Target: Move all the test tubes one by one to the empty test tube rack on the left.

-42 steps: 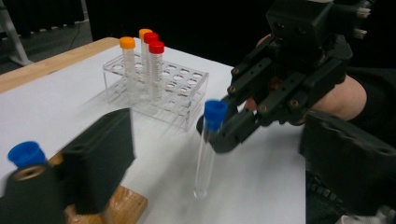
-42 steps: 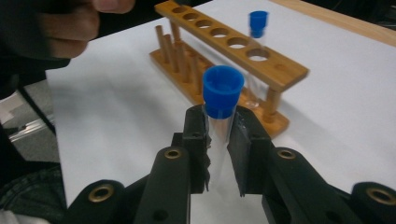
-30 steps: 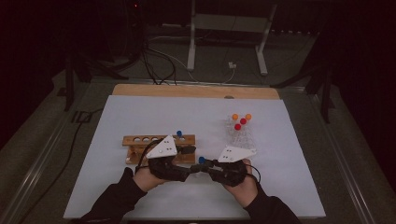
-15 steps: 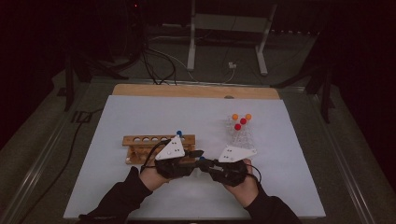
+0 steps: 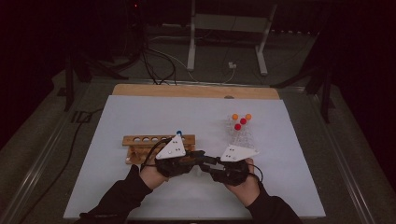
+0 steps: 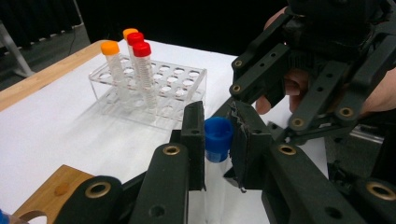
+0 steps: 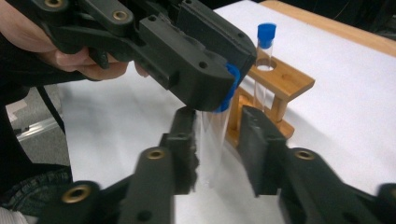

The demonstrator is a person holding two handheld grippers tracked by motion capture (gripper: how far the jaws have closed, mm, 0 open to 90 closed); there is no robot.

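I have the left gripper [image 6: 217,140] clenched on the blue cap [image 6: 218,134] at centre frame, the right gripper [image 7: 215,144] just loosening around the clear tube [image 7: 212,140], so uncapping is under way, racking left.

Clear plastic rack [image 5: 240,134] on white table [image 5: 140,112], right side, holding two orange-capped [image 6: 110,47] and two red-capped tubes [image 6: 141,49]. Wooden rack [image 5: 140,141] left, one blue-capped tube [image 7: 266,32] upright in it. Metal stand [image 5: 224,28] behind table.
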